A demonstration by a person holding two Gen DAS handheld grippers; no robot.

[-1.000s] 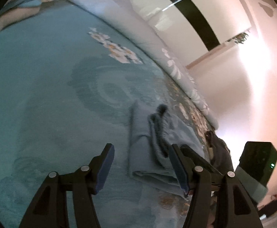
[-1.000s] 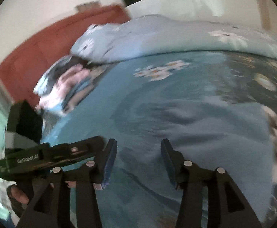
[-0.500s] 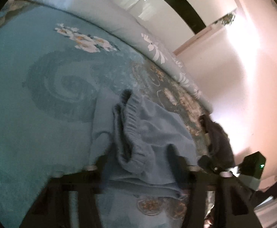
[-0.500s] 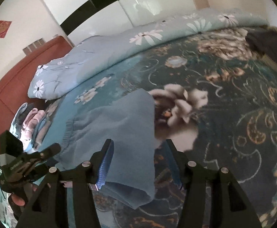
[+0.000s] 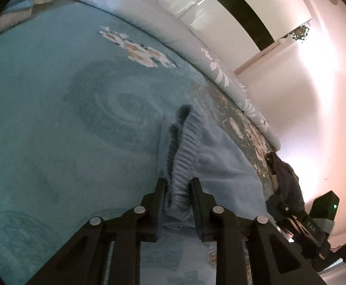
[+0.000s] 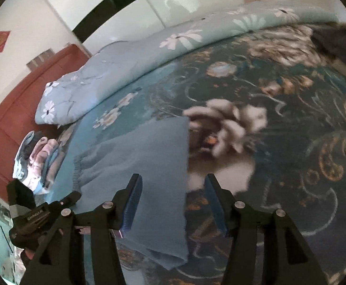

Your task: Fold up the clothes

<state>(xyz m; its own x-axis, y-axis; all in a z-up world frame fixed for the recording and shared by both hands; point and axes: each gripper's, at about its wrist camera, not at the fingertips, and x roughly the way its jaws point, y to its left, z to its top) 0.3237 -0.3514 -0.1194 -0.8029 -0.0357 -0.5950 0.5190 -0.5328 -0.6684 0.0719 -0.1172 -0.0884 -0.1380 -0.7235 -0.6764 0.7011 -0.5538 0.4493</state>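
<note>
A light blue garment point(image 5: 211, 156) with a ribbed elastic waistband lies partly folded on the bed. My left gripper point(image 5: 178, 185) is shut on the waistband end of it. In the right wrist view the same garment point(image 6: 149, 156) lies flat, its folded right edge running between my fingers. My right gripper point(image 6: 173, 190) is open, its jaws straddling that edge just above the cloth. The left gripper also shows at the lower left of the right wrist view point(image 6: 73, 196).
The bed carries a teal floral blanket point(image 6: 291, 123). A rolled light blue floral duvet point(image 6: 149, 54) lies along the far side. A pile of pink and blue clothes point(image 6: 37, 159) sits near the red headboard point(image 6: 14, 109). A dark garment point(image 5: 287, 180) lies at the bed edge.
My left gripper has closed on the garment's waistband after being open. My right gripper has swung from the plain blanket to over the garment's folded edge and stays open.
</note>
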